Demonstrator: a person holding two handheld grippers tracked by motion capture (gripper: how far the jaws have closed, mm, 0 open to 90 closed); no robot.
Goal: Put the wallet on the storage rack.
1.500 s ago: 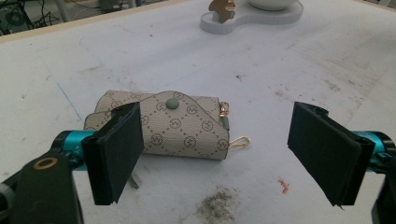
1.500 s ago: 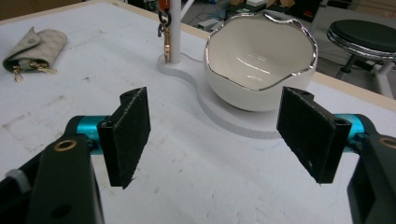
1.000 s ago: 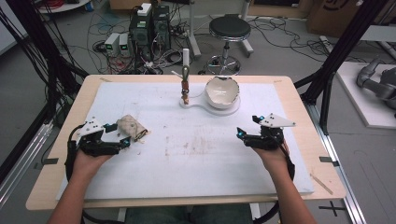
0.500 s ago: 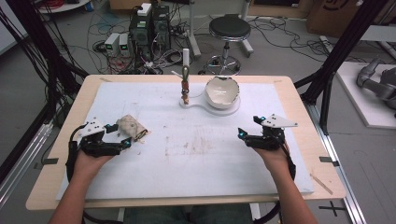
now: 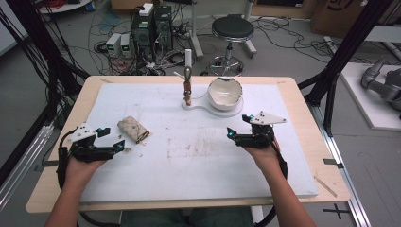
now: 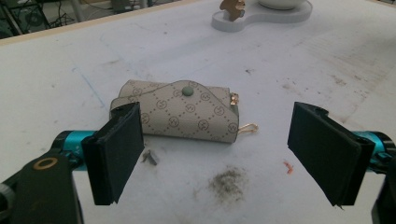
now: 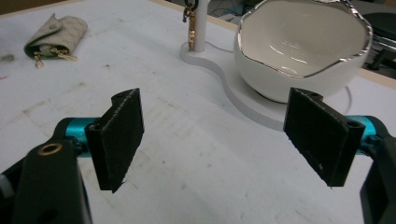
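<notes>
While our left hand-held gripper [image 6: 219, 154] is hanging released just short of the patterned key pouch [image 6: 180, 112] lying on the table [image 5: 198, 165], we are aiming its jaws squarely across the pouch's body, clear of the gold clasp [image 6: 250, 127]; our right hand-held gripper [image 7: 215, 140] is idling released near the white bowl [image 7: 303, 46].

Beyond the hand-held grippers, past the far edge of the pale wooden surface [image 5: 56, 187] with its white mat [image 5: 189, 175], a grey concrete floor [image 5: 283, 52] carries tangled black cables [image 5: 101, 47]. Two dark computer towers [image 5: 152, 26] stand there, with a round black stool [image 5: 232, 29] on a chrome base to their right. Black frame posts [image 5: 352, 45] slant up on the right side, by a white platform [image 5: 373, 101]. Light is even and soft.
</notes>
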